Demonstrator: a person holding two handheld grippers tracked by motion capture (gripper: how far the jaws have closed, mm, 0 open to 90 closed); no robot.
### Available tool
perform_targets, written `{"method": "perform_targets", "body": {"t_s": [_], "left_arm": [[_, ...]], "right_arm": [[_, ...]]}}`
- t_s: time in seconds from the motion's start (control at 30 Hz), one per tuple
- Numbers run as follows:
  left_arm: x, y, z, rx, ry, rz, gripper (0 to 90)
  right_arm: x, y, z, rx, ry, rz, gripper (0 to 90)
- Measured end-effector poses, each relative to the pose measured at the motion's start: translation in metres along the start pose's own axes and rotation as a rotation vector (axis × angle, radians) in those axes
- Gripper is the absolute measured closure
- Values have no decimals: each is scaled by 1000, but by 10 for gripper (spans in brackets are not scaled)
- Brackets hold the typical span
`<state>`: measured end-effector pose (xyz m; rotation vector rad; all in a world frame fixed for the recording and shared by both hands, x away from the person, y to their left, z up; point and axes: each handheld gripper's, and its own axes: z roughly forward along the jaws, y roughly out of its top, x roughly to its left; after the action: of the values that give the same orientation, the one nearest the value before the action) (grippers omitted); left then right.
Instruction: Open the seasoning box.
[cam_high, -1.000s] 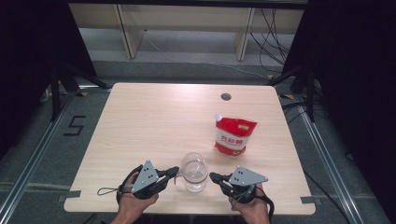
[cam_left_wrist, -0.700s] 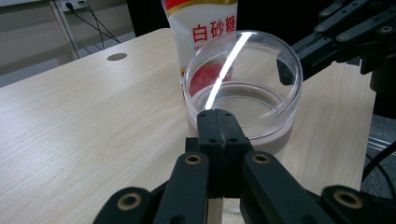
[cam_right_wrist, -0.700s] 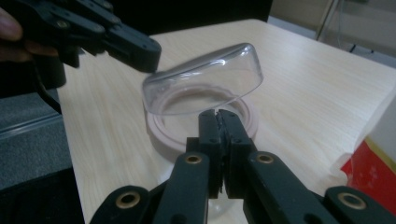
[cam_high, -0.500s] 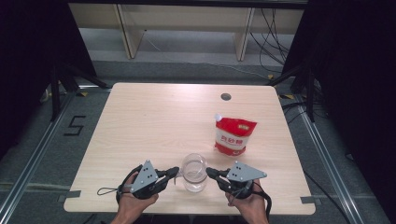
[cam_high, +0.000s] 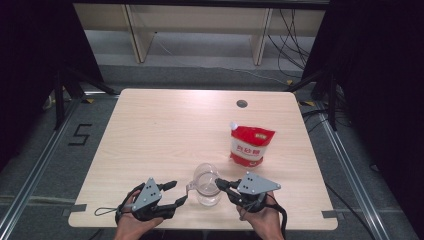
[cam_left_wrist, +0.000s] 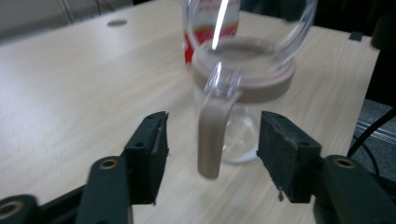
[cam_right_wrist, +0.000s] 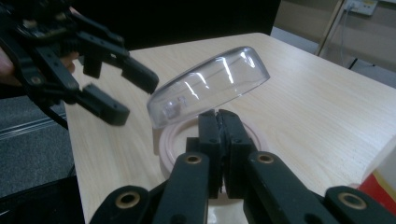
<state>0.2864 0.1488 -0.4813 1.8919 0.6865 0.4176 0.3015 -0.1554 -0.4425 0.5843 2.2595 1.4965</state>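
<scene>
left gripper (cam_high: 176, 192): fingers just opened, wide apart, cup handle (cam_left_wrist: 212, 135) between, untouched | right gripper (cam_high: 220, 184): fingers closed together at the rim of cup (cam_high: 206, 184) under raised clear lid (cam_right_wrist: 210, 86) | cup upright at near edge of bench (cam_high: 165, 130) between grippers | red pouch (cam_high: 250, 145) farther right

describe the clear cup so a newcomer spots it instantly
On the light wooden table, look at the near edge, between the two black hand-held grippers. There stands a clear glass cup with a pinkish-brown rim band, matching handle and raised transparent domed lid; the red pouch behind is opaque.
</scene>
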Motion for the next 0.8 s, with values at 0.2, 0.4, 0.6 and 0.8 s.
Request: {"method": "perform_targets", "body": {"t_s": [0.2, 0.4, 0.6, 0.8], "left_arm": [[5, -10, 0, 46, 14, -50, 271], [12, -13, -3, 59, 54, -86, 195], [18, -15, -10, 68, 74, -92, 178], [18, -17, -7, 72, 45, -109, 173]], "right_arm": [[10, 11, 8, -27, 11, -19, 889], [17, 21, 18, -40, 30, -75, 888], [26, 26, 30, -18, 68, -69, 884], [21, 24, 27, -29, 59, -57, 866]]}}
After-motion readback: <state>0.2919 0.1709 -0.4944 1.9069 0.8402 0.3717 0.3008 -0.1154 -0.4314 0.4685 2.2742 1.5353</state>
